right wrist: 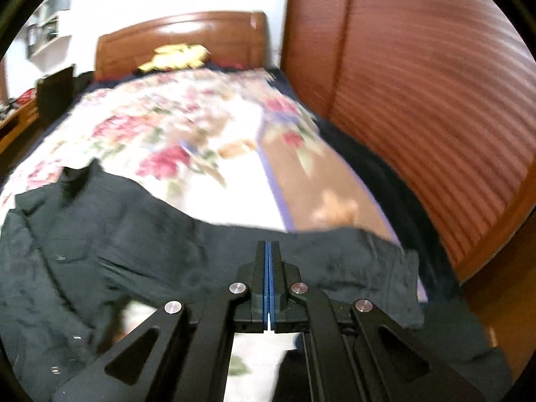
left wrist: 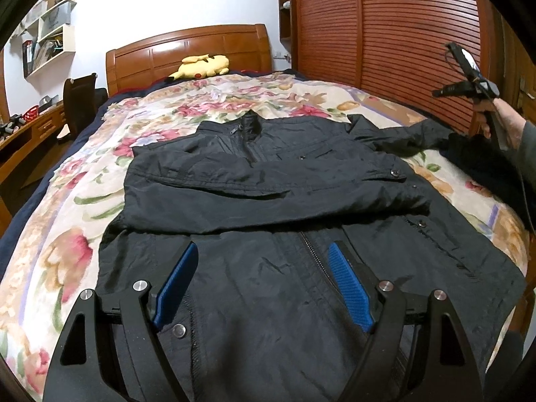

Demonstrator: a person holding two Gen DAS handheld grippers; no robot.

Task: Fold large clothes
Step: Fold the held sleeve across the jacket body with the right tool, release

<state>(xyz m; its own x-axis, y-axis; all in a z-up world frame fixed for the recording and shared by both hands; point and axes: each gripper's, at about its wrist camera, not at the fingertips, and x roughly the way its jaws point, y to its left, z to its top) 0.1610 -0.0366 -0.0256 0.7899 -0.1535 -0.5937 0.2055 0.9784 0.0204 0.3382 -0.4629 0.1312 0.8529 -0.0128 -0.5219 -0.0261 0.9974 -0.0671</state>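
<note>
The black jacket [left wrist: 268,184], thin creased cloth with a zip and metal snaps, lies spread on the flowered bedspread [left wrist: 60,234], one sleeve folded across its chest. The left gripper [left wrist: 263,261] hovers wide open and empty over its hem. The right gripper [right wrist: 268,251], blue ribbed pads pressed together with nothing visibly between them, hangs above the other sleeve.

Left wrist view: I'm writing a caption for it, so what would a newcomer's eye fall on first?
The black jacket spread across the middle of the floral bedspread, one sleeve folded over its chest. Then the yellow plush by the wooden headboard, and the open left gripper low over the jacket's hem.
</note>
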